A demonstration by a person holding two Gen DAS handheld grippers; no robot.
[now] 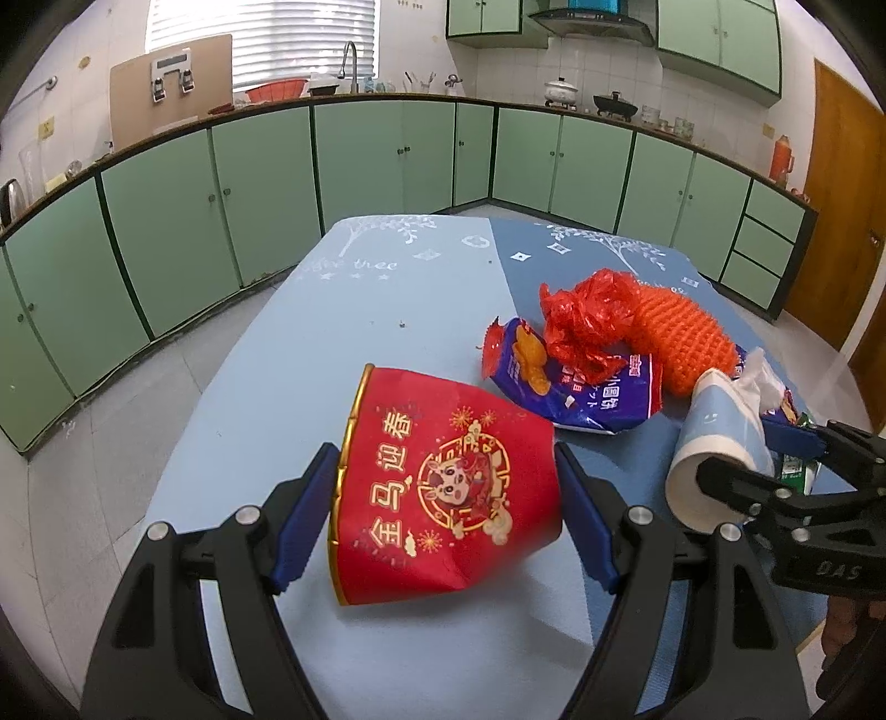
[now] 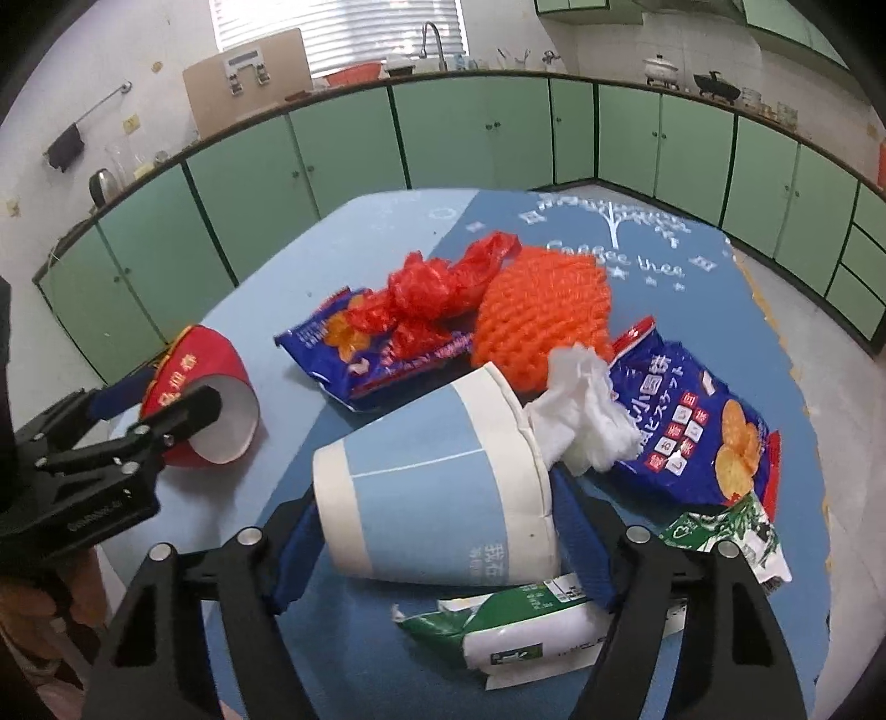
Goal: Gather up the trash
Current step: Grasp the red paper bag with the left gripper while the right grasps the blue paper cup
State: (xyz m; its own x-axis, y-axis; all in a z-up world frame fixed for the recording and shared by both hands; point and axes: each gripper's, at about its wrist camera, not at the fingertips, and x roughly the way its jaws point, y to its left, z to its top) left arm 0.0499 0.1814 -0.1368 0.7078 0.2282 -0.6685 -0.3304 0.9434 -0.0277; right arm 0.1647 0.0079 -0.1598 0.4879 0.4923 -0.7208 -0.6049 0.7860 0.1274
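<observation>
The left gripper (image 1: 446,507) is clamped on the red paper cup (image 1: 443,487). The right gripper's (image 2: 437,545) fingers (image 2: 293,554) pinch the blue paper cup (image 2: 432,482) above the counter (image 2: 387,232).

1. A home kitchen is showing here: green cabinets (image 1: 266,188) are running along the walls under a dark counter (image 1: 387,99).
2. A sink tap (image 1: 348,61) is standing before a window with blinds (image 1: 299,33), beside a red basin (image 1: 277,88).
3. A range hood (image 1: 592,22) is hanging over the stove, where a white pot (image 1: 560,90) and a black pan (image 1: 614,103) are sitting.
4. A kettle (image 2: 103,185) is resting on the counter.
</observation>
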